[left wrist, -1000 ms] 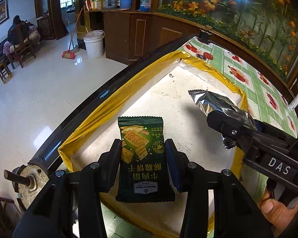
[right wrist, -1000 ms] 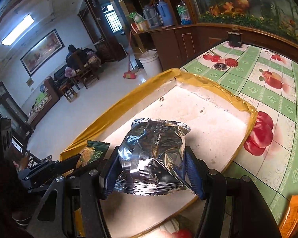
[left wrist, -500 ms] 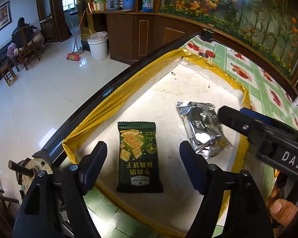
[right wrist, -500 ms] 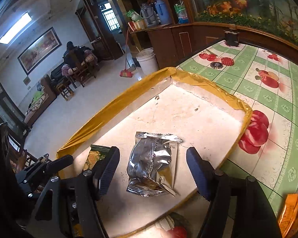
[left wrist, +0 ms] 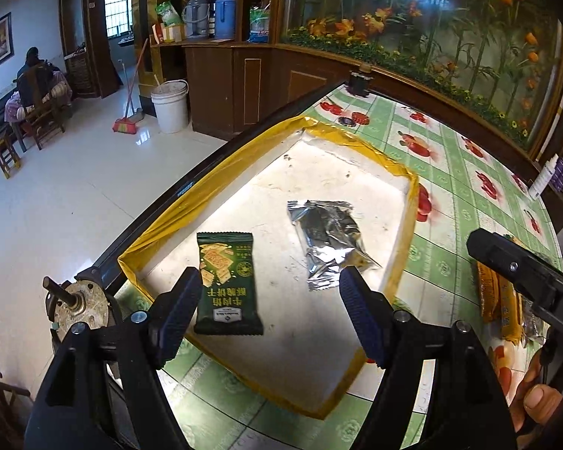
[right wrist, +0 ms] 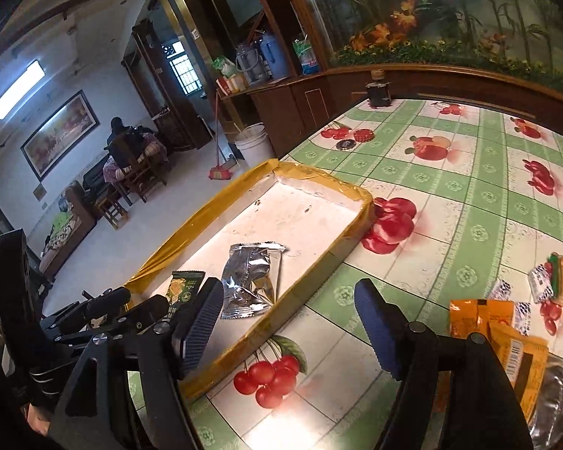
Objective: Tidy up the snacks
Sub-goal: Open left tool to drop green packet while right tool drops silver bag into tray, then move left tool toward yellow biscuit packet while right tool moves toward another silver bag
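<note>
- Left gripper (left wrist: pixel 270 313) fingers spread wide, empty; right gripper (right wrist: pixel 287 324) fingers opening, nothing between.
- Green cracker packet (left wrist: pixel 227 281) lies flat near the tray's (left wrist: pixel 221 172) near-left corner.
- Crinkled silver packet (left wrist: pixel 328 242) lies mid-tray, apart.

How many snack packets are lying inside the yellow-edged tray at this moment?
2. The green cracker packet lies at the tray's near left end; the silver foil packet lies beside it, toward the right rim. Neither looks hidden.
</note>
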Action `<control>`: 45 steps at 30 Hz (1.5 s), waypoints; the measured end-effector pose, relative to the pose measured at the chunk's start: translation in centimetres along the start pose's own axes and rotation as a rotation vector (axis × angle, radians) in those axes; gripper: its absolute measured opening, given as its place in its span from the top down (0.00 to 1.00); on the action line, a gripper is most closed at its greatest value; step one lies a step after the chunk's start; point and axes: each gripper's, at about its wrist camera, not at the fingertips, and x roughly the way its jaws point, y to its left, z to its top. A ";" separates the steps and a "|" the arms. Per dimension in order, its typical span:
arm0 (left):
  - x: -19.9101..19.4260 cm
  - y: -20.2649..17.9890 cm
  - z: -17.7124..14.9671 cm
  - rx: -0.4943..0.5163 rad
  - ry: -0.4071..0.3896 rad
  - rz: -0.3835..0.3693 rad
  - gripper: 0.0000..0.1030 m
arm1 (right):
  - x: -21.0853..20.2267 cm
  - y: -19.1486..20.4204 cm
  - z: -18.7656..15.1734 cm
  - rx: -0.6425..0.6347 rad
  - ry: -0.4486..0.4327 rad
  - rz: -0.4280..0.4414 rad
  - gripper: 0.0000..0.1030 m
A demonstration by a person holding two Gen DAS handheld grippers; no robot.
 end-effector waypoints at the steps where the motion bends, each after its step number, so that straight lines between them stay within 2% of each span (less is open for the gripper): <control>1: -0.2 -0.3 -0.1 0.003 0.000 -0.005 0.27 | -0.5 -0.4 -0.3 0.008 -0.004 -0.007 0.28; 9: -1.1 -3.2 -0.6 0.043 0.001 -0.054 0.27 | -5.6 -5.0 -4.0 0.098 -0.043 -0.084 0.25; 22: -1.6 -12.2 -3.8 0.215 0.070 -0.191 0.27 | -12.7 -13.5 -10.0 0.282 -0.086 -0.249 0.25; 31: -3.2 -16.7 -5.1 0.303 0.059 -0.221 0.27 | -15.2 -15.8 -11.7 0.306 -0.110 -0.330 0.24; 45: -3.4 -18.8 -5.6 0.342 0.048 -0.199 0.27 | -15.9 -16.7 -12.5 0.314 -0.124 -0.322 0.24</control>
